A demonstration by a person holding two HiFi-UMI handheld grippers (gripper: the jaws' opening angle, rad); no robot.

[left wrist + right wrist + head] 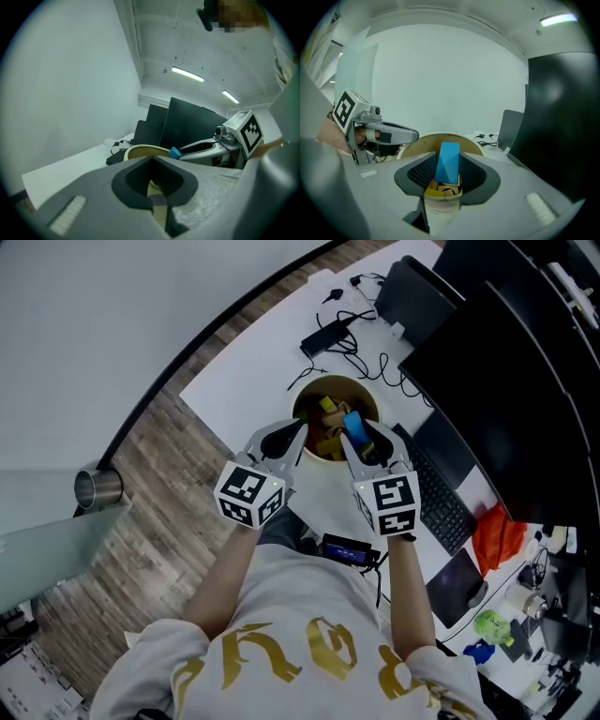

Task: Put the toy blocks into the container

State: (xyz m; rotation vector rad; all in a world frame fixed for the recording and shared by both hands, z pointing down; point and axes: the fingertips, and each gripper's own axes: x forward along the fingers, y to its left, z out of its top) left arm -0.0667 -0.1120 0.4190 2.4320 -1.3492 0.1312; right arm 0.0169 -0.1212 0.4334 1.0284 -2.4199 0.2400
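1. My right hand-held gripper (361,437) has a blue block (448,161) clamped between its pads. The jaws stand wide because the block is broad. The block is on end and leaning a little.
2. The blue block hangs over the mouth of the container (361,388), at the upper centre of the head view. It is not released yet.
3. My left hand-held gripper (298,432) sits just beside the container's near-left rim. Its jaws look drawn together at the tips, with nothing between them.
4. Several blocks (328,413), yellow and wood-coloured, already lie inside the container, so I judge most of the job done.
5. The white surface (253,362) around the container shows cables and a keyboard, but no loose blocks that I can see.
6. Some green and blue items (487,624) lie in the clutter at the lower right of the head view. I cannot tell whether they are toys.
7. As I read it, what is left is dropping this blue block in, which may be the last one.
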